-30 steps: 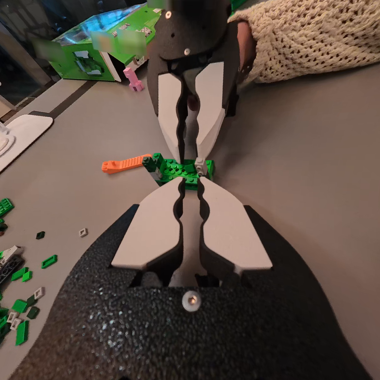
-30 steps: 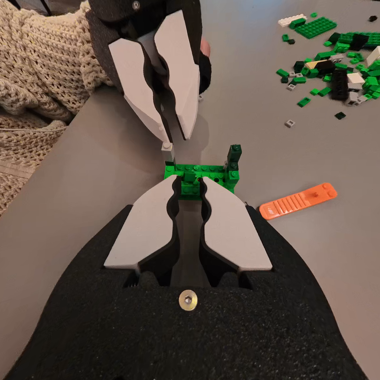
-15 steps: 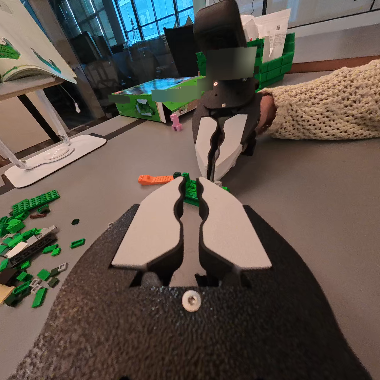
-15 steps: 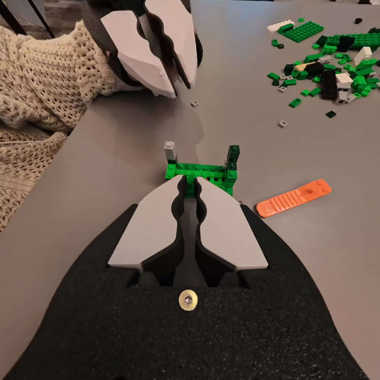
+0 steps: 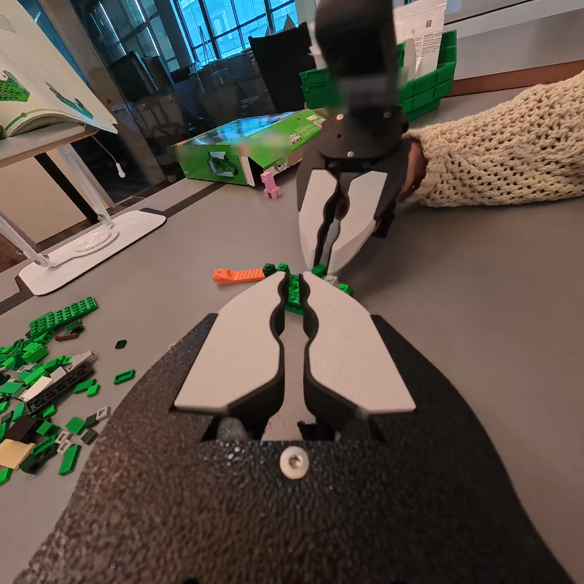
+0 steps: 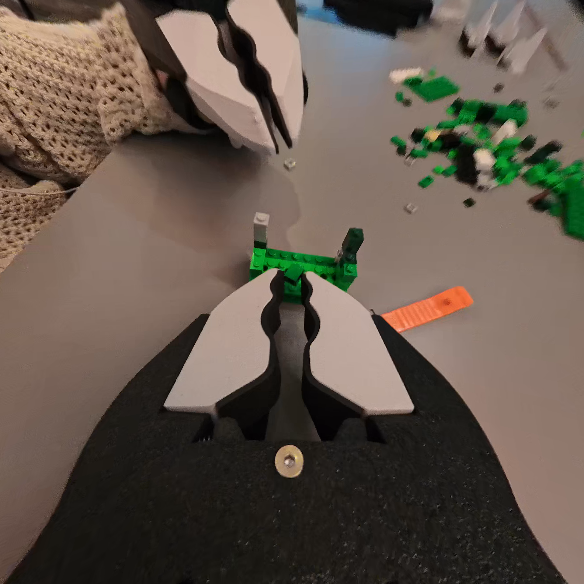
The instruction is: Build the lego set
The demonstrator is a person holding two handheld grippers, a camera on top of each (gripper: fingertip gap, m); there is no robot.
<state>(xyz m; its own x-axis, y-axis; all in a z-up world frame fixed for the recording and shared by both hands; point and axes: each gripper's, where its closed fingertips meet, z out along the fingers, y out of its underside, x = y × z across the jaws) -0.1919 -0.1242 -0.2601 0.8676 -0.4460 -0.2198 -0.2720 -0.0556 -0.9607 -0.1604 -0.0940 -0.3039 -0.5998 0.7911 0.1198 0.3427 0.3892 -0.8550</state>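
The green Lego build (image 6: pixel 303 260) stands on the grey table, with a grey post (image 6: pixel 261 227) at its left corner and a dark green post (image 6: pixel 352 243) at its right. My right gripper (image 6: pixel 290 276) is at the build's near edge, shut on a small green brick (image 6: pixel 294 272). In the left wrist view the right gripper (image 5: pixel 320 268) is tip-down on the build (image 5: pixel 294 294). My left gripper (image 5: pixel 294 278) is shut and empty. In the right wrist view it (image 6: pixel 282 148) hovers above and behind the build, over a tiny grey piece (image 6: pixel 289 163).
An orange brick separator (image 6: pixel 426 308) lies right of the build. A pile of loose green, black and white pieces (image 6: pixel 493 151) lies farther right. A green Lego box (image 5: pixel 246 148), a pink figure (image 5: pixel 271 186), a white lamp base (image 5: pixel 91 246) and an open booklet (image 5: pixel 38 94) stand beyond. A knitted sleeve (image 5: pixel 505 142) rests on the table. The tips of one gripper are about 7 cm away from the tips of the other.
My left gripper has left the grey post on the build and lifted up and back from it. My right gripper has stayed at the build's edge, its fingers closer together.
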